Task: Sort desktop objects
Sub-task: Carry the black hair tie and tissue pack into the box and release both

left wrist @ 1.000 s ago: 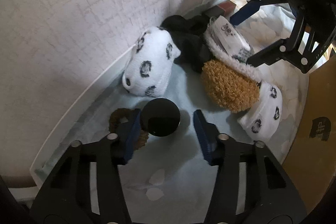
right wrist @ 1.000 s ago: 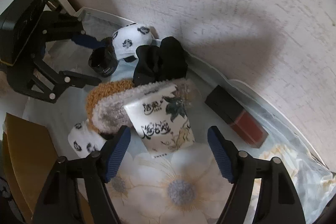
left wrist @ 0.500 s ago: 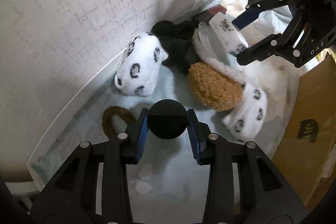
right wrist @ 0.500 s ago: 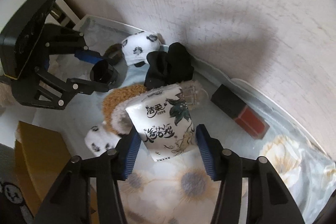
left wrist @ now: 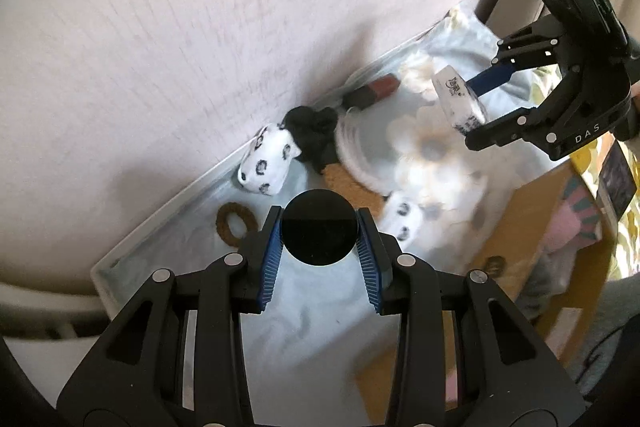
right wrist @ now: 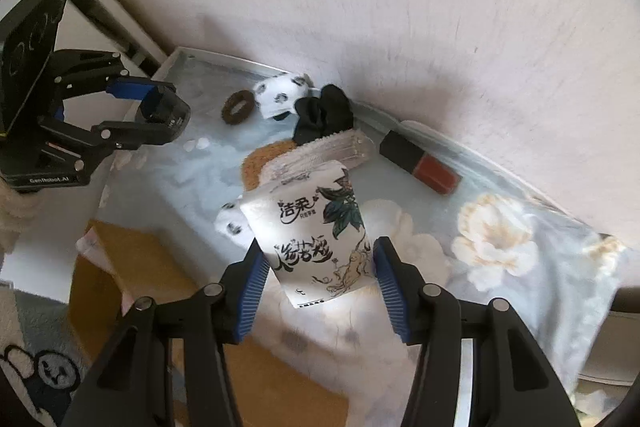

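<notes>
Backdrop: a pale textured wall [right wrist: 400, 7] rises right behind a white tray [left wrist: 168, 223] lined with a light floral cloth [right wrist: 492, 243]; the surface under the tray is not clearly shown

Left gripper [left wrist: 319, 251]: jaws closed on a round black jar [left wrist: 319, 227], which sits squarely between the two blue pads, touching both, and is lifted clear of the cloth; the right wrist view shows the same jar [right wrist: 163, 110] pinched between the pads above the tray's left end

Right gripper [right wrist: 318, 277]: jaws gripping a white tissue pack [right wrist: 312, 239] printed with dark leaves and Chinese characters; the pack stands tilted between the blue pads, its lower half held, its upper end sticking out past the fingertips; from the left wrist view it hangs above the cloth [left wrist: 458, 99]

In the tray by the wall: a white sock with black spots [left wrist: 266, 163], a bundle of black fabric [right wrist: 324, 113] touching it, a brown ring [left wrist: 236, 225] just beside the sock, and a black and red-brown block [right wrist: 418, 163] near the rim

Middle of the tray: a tan fluffy item with a white fleecy edge [right wrist: 304, 157] and a second spotted sock [right wrist: 232, 221], partly hidden behind the pack

Front edge: a cardboard box [right wrist: 132, 263] beside the tray
</notes>
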Demonstrator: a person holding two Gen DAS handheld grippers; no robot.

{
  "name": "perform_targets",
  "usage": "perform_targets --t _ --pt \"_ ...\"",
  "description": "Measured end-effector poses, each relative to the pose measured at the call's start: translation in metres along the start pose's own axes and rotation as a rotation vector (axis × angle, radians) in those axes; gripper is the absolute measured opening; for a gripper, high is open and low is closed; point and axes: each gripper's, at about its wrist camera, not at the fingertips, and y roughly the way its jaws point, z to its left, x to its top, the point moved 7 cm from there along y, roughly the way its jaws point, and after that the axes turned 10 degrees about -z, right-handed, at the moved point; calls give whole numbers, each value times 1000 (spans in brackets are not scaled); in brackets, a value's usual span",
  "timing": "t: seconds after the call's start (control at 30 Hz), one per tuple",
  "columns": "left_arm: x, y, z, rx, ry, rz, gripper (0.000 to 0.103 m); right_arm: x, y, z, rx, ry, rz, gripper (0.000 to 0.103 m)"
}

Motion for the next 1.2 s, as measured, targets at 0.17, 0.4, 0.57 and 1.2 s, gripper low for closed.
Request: perform_targets --t 0.17,0.4,0.57,1.2 --pt "8 -27 -27 39 13 -11 33 -9 -37 21 -14 -83 18 49" --pt "-7 -66 -72 -6 -9 -39 33 -36 -56 56 32 -111 39 49" --pt "-27 -78 -101 -2 -23 -16 33 -60 -53 78 65 -114 43 49" --pt "-124 -44 -153 67 -191 121 33 -147 -25 112 103 -43 150 49"
